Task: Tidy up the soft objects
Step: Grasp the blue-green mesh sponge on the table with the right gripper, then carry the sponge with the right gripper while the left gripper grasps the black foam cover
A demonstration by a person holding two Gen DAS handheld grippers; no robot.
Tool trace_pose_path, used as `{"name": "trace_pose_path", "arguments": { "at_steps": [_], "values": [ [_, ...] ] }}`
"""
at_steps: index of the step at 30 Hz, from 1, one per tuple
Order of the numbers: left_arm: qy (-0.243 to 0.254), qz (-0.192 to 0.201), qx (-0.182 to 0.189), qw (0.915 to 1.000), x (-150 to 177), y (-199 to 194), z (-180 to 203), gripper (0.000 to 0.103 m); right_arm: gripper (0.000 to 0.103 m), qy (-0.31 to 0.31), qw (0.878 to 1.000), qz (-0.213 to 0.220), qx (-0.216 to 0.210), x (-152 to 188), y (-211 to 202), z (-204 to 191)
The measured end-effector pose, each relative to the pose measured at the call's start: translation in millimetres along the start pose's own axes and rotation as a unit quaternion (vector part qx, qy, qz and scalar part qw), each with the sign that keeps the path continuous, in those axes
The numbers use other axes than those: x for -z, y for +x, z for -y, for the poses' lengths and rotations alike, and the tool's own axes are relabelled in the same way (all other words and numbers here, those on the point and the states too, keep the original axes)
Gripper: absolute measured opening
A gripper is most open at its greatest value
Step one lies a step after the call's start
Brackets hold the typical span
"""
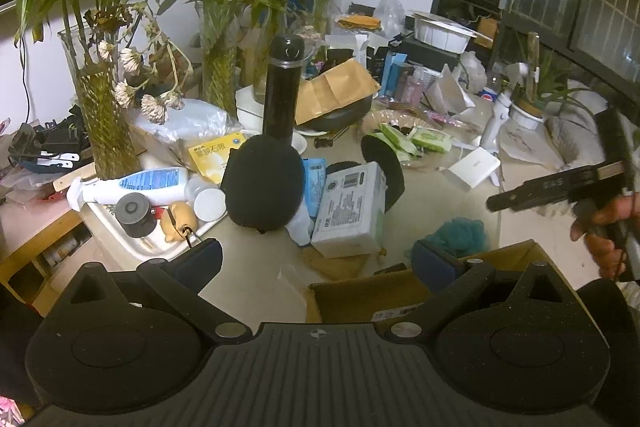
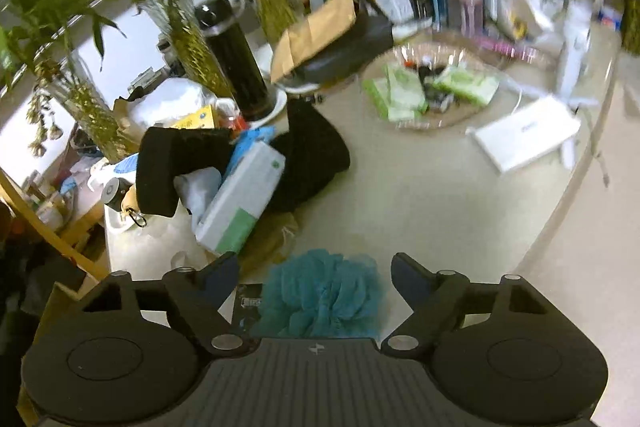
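Our right gripper (image 2: pixel 314 277) spread wide, empty, teal bath pouf (image 2: pixel 320 297) between its fingers at 6 o'clock, left gripper (image 1: pixel 316 259) open, empty, cardboard box (image 1: pixel 380 291) at its 5 o'clock

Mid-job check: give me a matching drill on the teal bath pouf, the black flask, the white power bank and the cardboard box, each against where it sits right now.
Things:
1. teal bath pouf
2. black flask
3. white power bank
4. cardboard box

Places:
A. upright among the glass vases
B. directly under the open left gripper
C. between the open right gripper fingers
D. flat on the table's right side, beside the wet-wipe packs

Pairs: 1-C, 2-A, 3-D, 4-B
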State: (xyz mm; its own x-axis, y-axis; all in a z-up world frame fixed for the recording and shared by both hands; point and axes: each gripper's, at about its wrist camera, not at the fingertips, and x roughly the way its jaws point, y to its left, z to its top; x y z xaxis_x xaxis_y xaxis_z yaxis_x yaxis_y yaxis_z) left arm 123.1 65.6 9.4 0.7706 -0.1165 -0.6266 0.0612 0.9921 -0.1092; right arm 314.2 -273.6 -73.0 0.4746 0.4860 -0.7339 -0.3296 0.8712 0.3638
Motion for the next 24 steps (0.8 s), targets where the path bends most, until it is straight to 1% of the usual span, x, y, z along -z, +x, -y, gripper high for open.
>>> {"name": "trace_pose_path", "arguments": {
  "at_steps": [2, 3, 4, 8, 9, 10, 11, 13, 14, 16, 17, 19, 22, 24],
  "values": [
    [-0.002, 0.0, 0.002, 1.0, 1, 1, -3, 0.103, 0.076, 0.008, 1.0, -0.018, -0.015, 1, 14, 8],
    [-0.004, 0.0, 0.002, 1.0, 1, 2, -3, 0.103, 0.072, 0.01, 0.999, -0.026, -0.018, 2, 20, 10],
    [-0.005, 0.0, 0.002, 1.0, 1, 3, -4, 0.103, 0.067, 0.011, 0.999, -0.035, -0.017, 3, 27, 12],
    [-0.008, -0.001, 0.006, 0.9999, 1, 7, -9, 0.103, 0.058, 0.01, 0.998, -0.06, -0.008, 10, 49, 14],
    [-0.009, -0.001, 0.007, 0.9999, 1, 9, -12, 0.103, 0.054, 0.012, 0.998, -0.065, -0.007, 13, 52, 15],
    [-0.01, 0.0, 0.007, 0.9999, 1, 10, -14, 0.103, 0.047, 0.014, 0.997, -0.069, -0.006, 15, 55, 15],
    [-0.01, -0.001, 0.006, 0.9999, 1, 13, -16, 0.103, 0.044, 0.019, 0.997, -0.071, -0.004, 16, 56, 16],
    [-0.013, -0.001, 0.006, 0.9999, 1, 15, -19, 0.103, 0.033, 0.038, 0.997, -0.066, -0.004, 19, 54, 18],
    [-0.016, -0.001, 0.009, 0.9998, 2, 17, -21, 0.103, 0.032, 0.043, 0.997, -0.061, -0.004, 19, 52, 19],
    [-0.022, 0.0, 0.016, 0.9996, 2, 19, -25, 0.103, 0.024, 0.042, 0.997, -0.057, -0.007, 20, 48, 18],
    [-0.024, 0.0, 0.02, 0.9995, 2, 20, -26, 0.103, 0.022, 0.042, 0.998, -0.056, -0.008, 21, 48, 18],
    [-0.024, 0.002, 0.024, 0.9994, 1, 22, -27, 0.103, 0.014, 0.044, 0.997, -0.055, -0.013, 22, 48, 20],
    [-0.015, 0.007, 0.022, 0.9996, -2, 24, -24, 0.103, 0.007, 0.049, 0.998, -0.042, -0.02, 22, 46, 22],
    [-0.006, 0.011, 0.018, 0.9997, -6, 25, -22, 0.103, 0.006, 0.042, 0.999, -0.028, -0.02, 22, 40, 19]
  ]
}}
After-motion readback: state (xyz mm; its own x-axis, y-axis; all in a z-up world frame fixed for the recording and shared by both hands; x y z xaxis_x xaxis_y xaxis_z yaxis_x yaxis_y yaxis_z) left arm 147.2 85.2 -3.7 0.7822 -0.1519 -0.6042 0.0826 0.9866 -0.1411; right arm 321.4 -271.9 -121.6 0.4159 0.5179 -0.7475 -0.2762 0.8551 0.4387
